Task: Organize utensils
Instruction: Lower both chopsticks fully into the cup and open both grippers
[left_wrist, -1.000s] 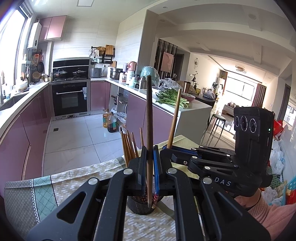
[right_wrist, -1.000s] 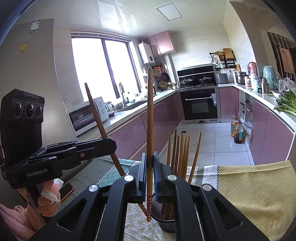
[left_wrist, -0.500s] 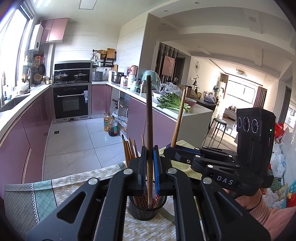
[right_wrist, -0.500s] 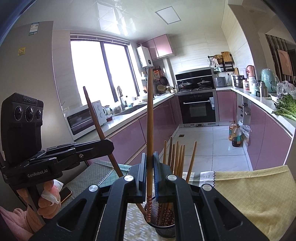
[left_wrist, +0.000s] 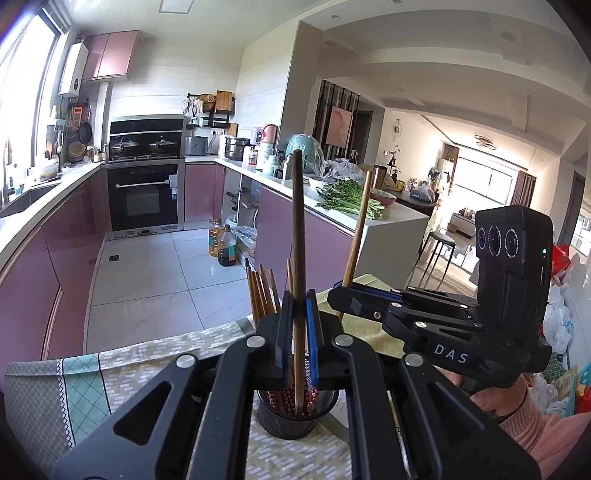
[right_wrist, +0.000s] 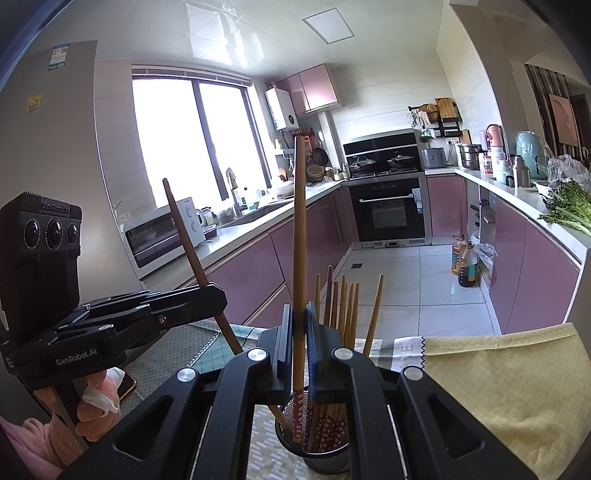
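Left wrist view: the left tool (left_wrist: 298, 332) is clamping a dark brown chopstick (left_wrist: 297, 236) between its two pads, the stick standing upright with its lower end reaching down into the black mesh holder (left_wrist: 295, 417) directly beneath. The holder is standing on a patterned tablecloth (left_wrist: 147, 358) covering the table, and several more chopsticks (left_wrist: 260, 291) are leaning in it, their tops rising just left of the tool. To the right, the right tool (left_wrist: 341, 293) is gripping a lighter wooden chopstick (left_wrist: 356, 229), which is slanting up and to the right; the person's right hand (left_wrist: 495, 397) is holding that tool's handle. Green vegetables (left_wrist: 343, 199) are lying on the white kitchen counter behind. Right wrist view: the right tool (right_wrist: 298, 332) is closed on the light wooden chopstick (right_wrist: 299, 240), which is standing near vertical with its patterned lower end inside the mesh holder (right_wrist: 317, 448). A cluster of chopsticks (right_wrist: 343, 306) is resting in the holder just right of the tool. At the left, the left tool (right_wrist: 218, 297) is pinching the dark chopstick (right_wrist: 184, 236), which is tilting up to the left while its lower end is entering the holder. The left hand (right_wrist: 96, 402) is grasping that tool's handle. A yellow cloth (right_wrist: 498, 373) is covering the table at right.
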